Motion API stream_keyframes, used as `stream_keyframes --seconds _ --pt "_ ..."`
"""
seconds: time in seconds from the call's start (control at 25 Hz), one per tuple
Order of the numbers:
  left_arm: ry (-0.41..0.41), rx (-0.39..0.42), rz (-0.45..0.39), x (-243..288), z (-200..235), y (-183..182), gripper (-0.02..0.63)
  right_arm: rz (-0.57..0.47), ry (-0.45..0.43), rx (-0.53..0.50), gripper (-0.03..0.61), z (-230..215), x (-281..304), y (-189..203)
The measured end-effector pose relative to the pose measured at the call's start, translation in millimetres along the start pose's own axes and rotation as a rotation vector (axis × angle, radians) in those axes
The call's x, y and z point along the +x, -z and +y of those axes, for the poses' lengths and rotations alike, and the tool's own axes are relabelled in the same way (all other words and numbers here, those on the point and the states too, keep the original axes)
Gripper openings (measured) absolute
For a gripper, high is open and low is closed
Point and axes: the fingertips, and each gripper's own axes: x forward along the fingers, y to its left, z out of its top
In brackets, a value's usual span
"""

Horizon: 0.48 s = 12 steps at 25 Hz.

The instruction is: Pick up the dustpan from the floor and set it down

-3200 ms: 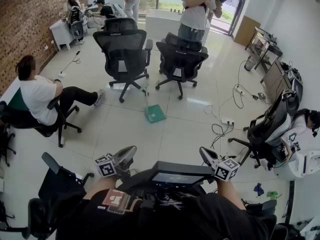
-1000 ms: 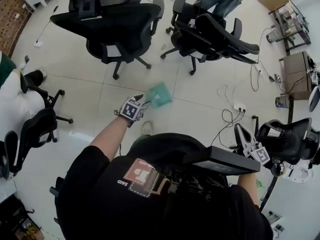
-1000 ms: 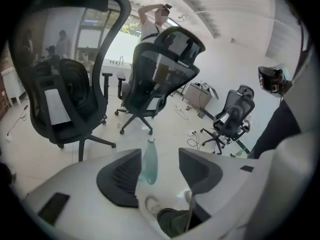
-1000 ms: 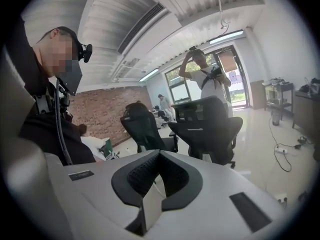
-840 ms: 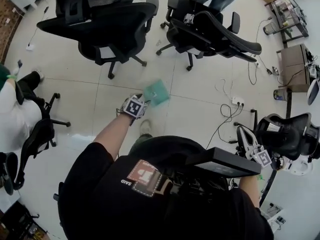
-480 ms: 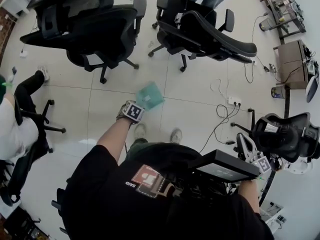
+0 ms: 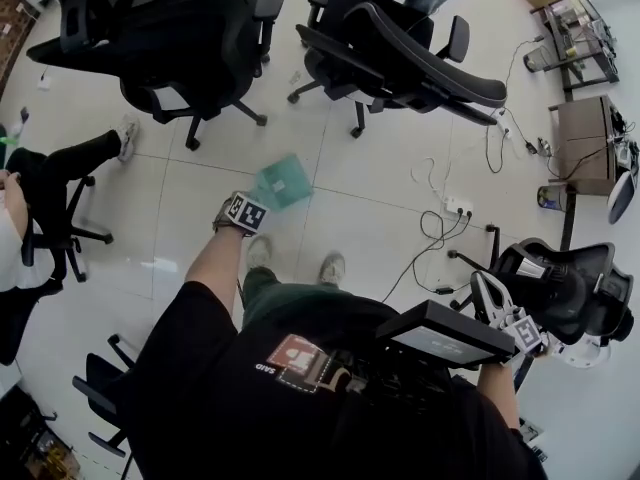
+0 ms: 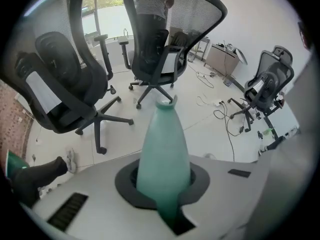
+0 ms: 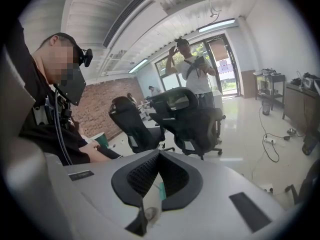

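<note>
Dustpan [image 7: 283,181]: one, green, its pan down on the pale floor tiles just ahead of my two shoes [image 7: 258,251], with its long handle [image 8: 162,149] rising toward me. My left claw [image 7: 255,206] points steeply down at it. The jaws are closing, the handle runs straight up through the gap between them, and the dark pads sit against both its sides, so I have the dustpan clenched by the handle. My right claw [image 7: 482,286] hangs low at my right side, well apart from the dustpan. Its jaw tips are drawn together with only a thin slit behind them, and it grips nothing.

Two black office chairs stand just beyond the pan, one to the left [image 7: 165,33] and one to the right [image 7: 400,48], their wheeled bases near it. A third chair [image 7: 565,283] sits close beside my right claw. One seated person's leg [image 7: 80,158] stretches in from the left. One standing person [image 9: 192,71] is behind the chairs. Loose cables [image 7: 440,233] and a power strip [image 7: 458,206] lie on the floor between the dustpan and the third chair.
</note>
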Motion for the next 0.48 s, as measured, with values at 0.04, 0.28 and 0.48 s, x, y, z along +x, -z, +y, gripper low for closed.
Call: stream_keyframes --seconds 0.04,0.28,0.48 --pt "0.004 0.013 -0.001 1 0 2 0.041 0.005 0.005 0.001 0.009 -1 0 4" --pt "0.040 0.079 -0.048 -25 -14 4 0.026 0.002 -0.023 0.012 0.009 8 0 15" --pt "0.059 0.117 -0.129 -79 -18 -23 0.026 -0.027 -0.086 0.007 0.009 28 22 1"
